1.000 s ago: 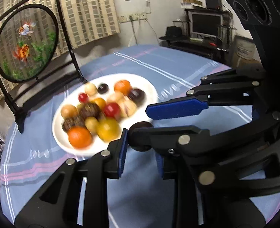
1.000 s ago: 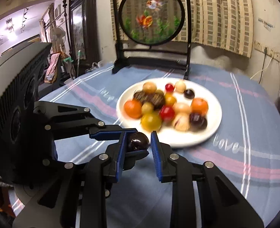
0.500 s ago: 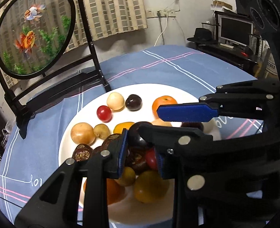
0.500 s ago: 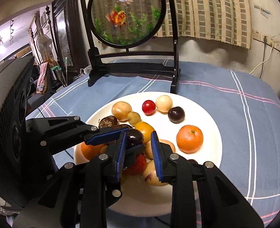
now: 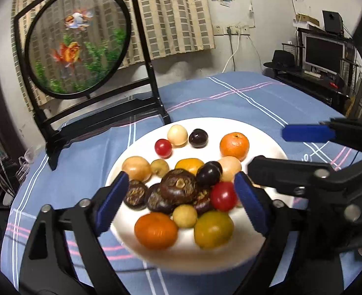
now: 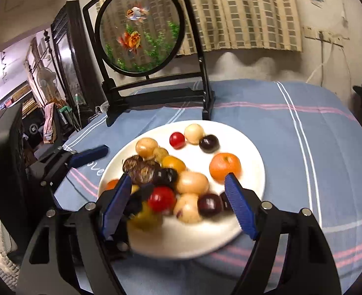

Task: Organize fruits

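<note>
Left wrist view: left tool [image 5: 178,196] and right tool [image 6: 178,202] hang over the white plate [image 5: 259,135], jaws opening, gripping nothing. A dark plum [image 5: 208,173] sits atop the pile at 6 o'clock; a nudge could roll it off.

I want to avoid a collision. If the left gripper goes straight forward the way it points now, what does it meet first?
Probably the pile of fruit on the white plate. The left gripper, its jaws opening and pressing on nothing, points down at the dark ridged fruits and the red fruit. Depth is unclear, so which comes first is uncertain.
</note>
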Action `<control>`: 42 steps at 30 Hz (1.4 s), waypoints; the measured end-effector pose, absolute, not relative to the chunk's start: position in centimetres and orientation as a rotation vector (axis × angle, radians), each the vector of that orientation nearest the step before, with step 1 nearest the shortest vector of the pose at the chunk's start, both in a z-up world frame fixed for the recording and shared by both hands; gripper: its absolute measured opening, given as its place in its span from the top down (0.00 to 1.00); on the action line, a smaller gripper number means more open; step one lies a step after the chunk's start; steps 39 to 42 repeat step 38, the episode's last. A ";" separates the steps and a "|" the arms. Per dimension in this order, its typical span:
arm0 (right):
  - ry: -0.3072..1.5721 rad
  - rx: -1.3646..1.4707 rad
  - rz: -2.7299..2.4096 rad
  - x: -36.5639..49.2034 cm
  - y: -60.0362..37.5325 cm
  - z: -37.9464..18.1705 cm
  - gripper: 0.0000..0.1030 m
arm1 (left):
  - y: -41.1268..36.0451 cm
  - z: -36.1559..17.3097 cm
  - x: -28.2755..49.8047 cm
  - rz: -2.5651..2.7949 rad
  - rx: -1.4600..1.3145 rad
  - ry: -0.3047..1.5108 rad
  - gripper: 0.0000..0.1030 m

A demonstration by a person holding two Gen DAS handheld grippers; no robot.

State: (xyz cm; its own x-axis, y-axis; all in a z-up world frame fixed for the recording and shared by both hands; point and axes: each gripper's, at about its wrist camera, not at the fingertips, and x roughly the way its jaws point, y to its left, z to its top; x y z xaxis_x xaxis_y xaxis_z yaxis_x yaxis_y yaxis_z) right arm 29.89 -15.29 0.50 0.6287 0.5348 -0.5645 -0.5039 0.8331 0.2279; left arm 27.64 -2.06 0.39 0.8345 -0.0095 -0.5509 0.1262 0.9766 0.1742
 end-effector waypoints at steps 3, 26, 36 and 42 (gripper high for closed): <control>0.667 0.070 0.572 27.6 -16.4 0.5 0.08 | -1.6 1.1 25.3 -0.055 0.186 0.566 0.03; 0.746 0.112 0.476 21.1 -20.1 -1.8 0.01 | -0.5 1.3 17.9 0.084 0.115 0.567 0.02; 0.770 0.096 0.475 21.2 -19.8 -2.2 0.01 | -0.9 1.7 17.7 0.046 0.114 0.543 0.02; 0.772 0.092 0.475 21.2 -19.7 -2.3 0.01 | -0.8 1.6 17.7 0.045 0.108 0.545 0.02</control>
